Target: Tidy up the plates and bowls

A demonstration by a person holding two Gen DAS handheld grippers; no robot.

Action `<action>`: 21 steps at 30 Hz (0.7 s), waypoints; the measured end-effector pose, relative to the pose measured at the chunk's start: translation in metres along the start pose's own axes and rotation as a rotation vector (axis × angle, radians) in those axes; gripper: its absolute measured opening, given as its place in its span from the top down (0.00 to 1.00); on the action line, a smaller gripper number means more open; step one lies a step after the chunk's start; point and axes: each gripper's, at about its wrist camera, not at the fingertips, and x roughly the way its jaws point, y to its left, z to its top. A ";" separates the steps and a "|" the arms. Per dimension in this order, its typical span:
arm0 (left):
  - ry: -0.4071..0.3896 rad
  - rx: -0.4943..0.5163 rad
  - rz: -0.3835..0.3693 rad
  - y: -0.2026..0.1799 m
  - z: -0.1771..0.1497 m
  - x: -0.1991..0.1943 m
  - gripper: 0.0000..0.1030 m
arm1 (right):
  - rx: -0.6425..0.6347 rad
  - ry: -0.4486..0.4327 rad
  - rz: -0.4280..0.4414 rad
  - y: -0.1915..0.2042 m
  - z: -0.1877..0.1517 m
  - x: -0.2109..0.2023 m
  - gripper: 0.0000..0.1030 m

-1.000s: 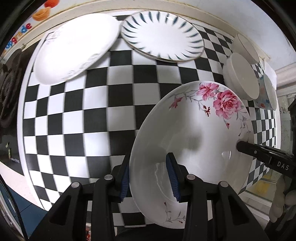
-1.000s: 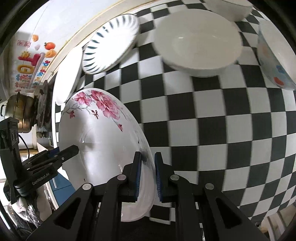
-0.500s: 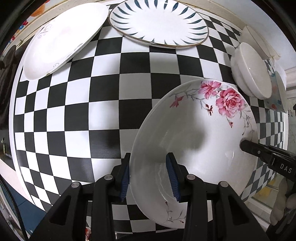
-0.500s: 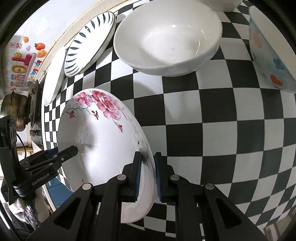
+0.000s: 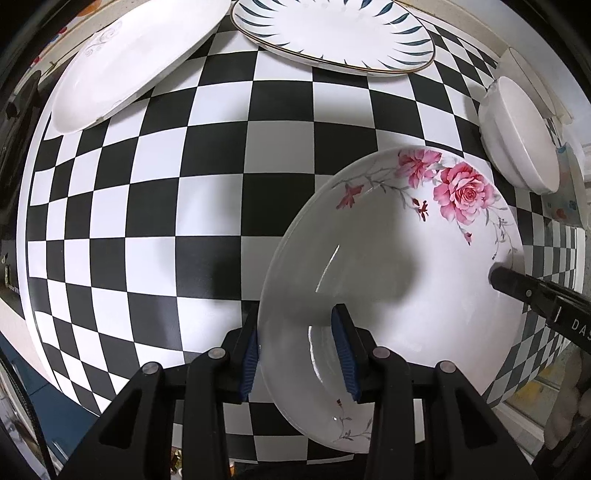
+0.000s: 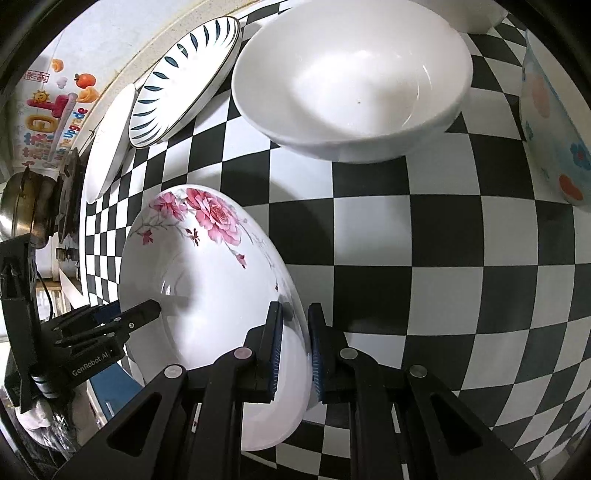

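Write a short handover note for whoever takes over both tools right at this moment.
Left tool: shut on the near rim of the rose plate.
Right tool: shut on the same plate's opposite rim; the plate is tilted above the checkered counter.
Elsewhere: blue-leaf plate and plain white plate at the back, white bowl and floral bowl to the right.
Done: rose plate gripped.
Left: set it with the other plates, then group the bowls.

Home kitchen: stove pot (image 6: 22,206), crockery.
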 end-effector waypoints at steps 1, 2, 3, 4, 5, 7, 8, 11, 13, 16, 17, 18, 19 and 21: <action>0.002 -0.005 -0.004 -0.001 0.001 0.000 0.66 | 0.002 0.002 0.004 0.000 0.000 0.000 0.84; 0.002 -0.013 -0.009 0.001 0.000 -0.001 0.66 | 0.004 0.006 0.009 -0.001 0.000 0.000 0.83; 0.000 -0.022 -0.014 0.005 -0.001 -0.004 0.67 | 0.006 0.012 0.010 -0.001 0.000 -0.001 0.83; -0.008 -0.033 -0.001 0.009 -0.003 -0.010 0.66 | 0.011 0.015 0.011 -0.001 0.000 -0.002 0.83; -0.020 -0.048 0.024 0.016 -0.004 -0.019 0.66 | 0.019 0.017 0.008 -0.002 0.000 -0.006 0.83; -0.064 -0.092 0.028 0.037 -0.006 -0.046 0.66 | 0.011 -0.007 -0.081 0.002 -0.002 -0.025 0.83; -0.091 -0.118 0.024 0.047 -0.009 -0.059 0.66 | -0.007 -0.034 -0.122 0.007 -0.004 -0.037 0.83; -0.182 -0.187 0.013 0.083 -0.011 -0.100 0.64 | -0.084 -0.167 -0.148 0.038 -0.007 -0.091 0.80; -0.226 -0.241 0.007 0.105 -0.001 -0.120 0.51 | -0.128 -0.251 -0.072 0.067 0.001 -0.125 0.59; -0.252 -0.324 -0.029 0.145 0.038 -0.129 0.45 | -0.152 -0.338 0.114 0.103 0.026 -0.144 0.18; -0.247 -0.360 -0.043 0.163 0.049 -0.127 0.45 | -0.159 -0.348 0.157 0.116 0.040 -0.143 0.18; -0.234 -0.397 -0.065 0.183 0.058 -0.124 0.45 | -0.174 -0.334 0.178 0.131 0.057 -0.137 0.18; -0.218 -0.427 -0.089 0.193 0.071 -0.117 0.45 | -0.209 -0.297 0.170 0.152 0.083 -0.123 0.18; -0.187 -0.477 -0.141 0.216 0.089 -0.099 0.45 | -0.239 -0.228 0.181 0.180 0.123 -0.094 0.18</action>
